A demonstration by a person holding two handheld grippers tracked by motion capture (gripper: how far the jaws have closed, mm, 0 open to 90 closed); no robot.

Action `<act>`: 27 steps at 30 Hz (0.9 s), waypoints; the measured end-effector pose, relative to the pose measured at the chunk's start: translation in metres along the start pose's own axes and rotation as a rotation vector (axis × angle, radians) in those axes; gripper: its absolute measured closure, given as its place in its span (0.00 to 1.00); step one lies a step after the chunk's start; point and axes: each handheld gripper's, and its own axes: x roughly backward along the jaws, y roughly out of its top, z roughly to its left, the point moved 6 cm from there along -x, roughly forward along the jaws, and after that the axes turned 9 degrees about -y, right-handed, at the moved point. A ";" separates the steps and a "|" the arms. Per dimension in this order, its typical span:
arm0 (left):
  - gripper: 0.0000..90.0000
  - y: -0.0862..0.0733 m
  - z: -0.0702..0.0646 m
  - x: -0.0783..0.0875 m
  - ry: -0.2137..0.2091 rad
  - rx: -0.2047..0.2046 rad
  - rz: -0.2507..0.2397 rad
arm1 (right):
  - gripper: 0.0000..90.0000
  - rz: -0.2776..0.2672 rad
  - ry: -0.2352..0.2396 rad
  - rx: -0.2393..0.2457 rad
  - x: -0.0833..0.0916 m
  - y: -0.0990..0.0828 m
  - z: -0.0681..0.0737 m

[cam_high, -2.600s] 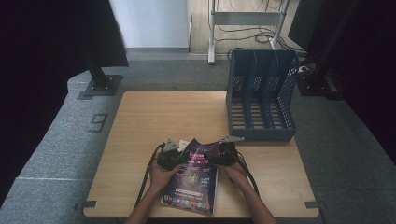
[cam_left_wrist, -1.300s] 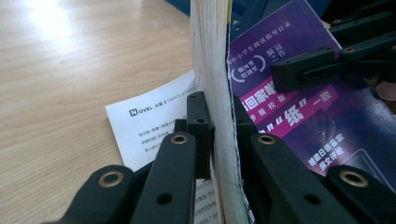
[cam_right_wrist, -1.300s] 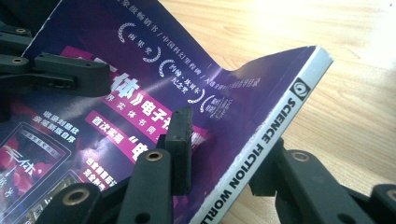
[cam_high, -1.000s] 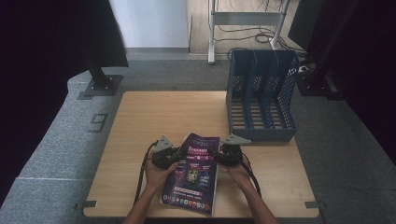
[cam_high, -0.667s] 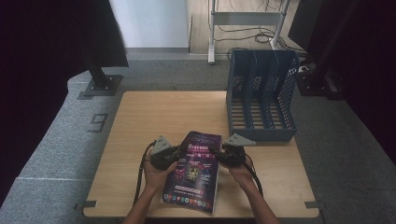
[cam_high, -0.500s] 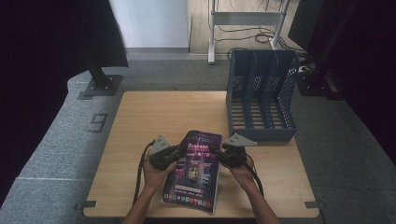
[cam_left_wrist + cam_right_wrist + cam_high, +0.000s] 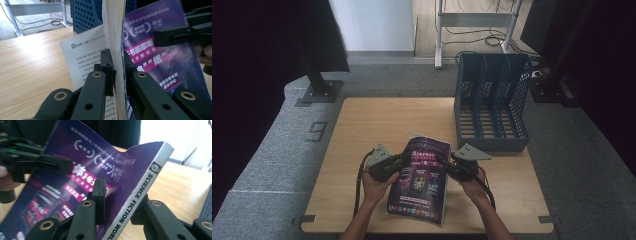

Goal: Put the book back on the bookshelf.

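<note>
Magazine lifted a little more than a second ago

The magazine (image 7: pixel 421 180), purple cover and grey spine, is now tilted up above the surface (image 7: pixel 362 125); left tool (image 7: pixel 403 161) clamps its page edge, and right tool (image 7: pixel 443 163), jaws just closing, grips its spine side.

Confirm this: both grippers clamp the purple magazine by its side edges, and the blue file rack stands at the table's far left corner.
Not quite: the blue file rack stands at the table's far right corner, as the high view shows. Both the left gripper and right gripper do clamp the purple magazine by its side edges.
</note>
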 end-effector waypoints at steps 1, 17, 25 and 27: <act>0.95 0.002 0.000 0.002 0.001 -0.003 -0.004 | 0.79 -0.009 0.002 0.017 0.002 0.004 0.002; 0.95 0.022 -0.002 0.008 0.012 -0.041 -0.020 | 0.84 -0.071 -0.007 0.038 0.013 0.028 0.006; 0.95 0.033 0.000 0.007 0.029 -0.067 -0.022 | 0.84 -0.087 -0.024 0.066 0.014 0.035 0.006; 0.95 0.040 -0.001 0.008 0.041 -0.079 -0.031 | 0.85 -0.090 -0.037 0.091 0.015 0.041 0.007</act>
